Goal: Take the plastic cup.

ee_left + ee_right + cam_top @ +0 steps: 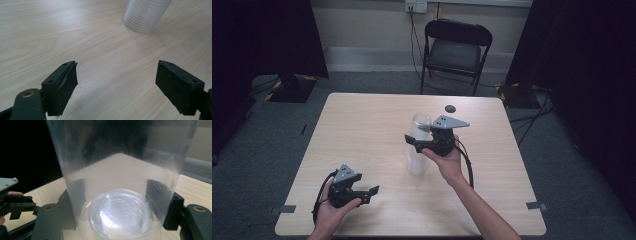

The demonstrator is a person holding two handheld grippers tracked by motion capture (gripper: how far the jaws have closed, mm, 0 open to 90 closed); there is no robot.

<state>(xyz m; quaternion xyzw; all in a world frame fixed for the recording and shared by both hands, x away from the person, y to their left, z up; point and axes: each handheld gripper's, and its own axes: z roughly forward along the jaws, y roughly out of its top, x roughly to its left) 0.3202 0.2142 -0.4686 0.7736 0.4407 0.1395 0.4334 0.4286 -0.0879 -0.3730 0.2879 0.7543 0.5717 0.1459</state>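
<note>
At the near left of the worktop (362, 120) the left gripper (362, 192) rested with jaws spread and empty, while farther in, near the middle, the right gripper (424, 139) apparently clasped the clear plastic cup (419, 145), so lifting it looked next.

Wide bare wood stretches across the surface (362, 130) between the left claw (373, 192) and the clear cup (418, 150). That cup stands mid-surface, the one tall obstacle. A small dark disc (450, 108) lies near the far edge, well apart.
</note>
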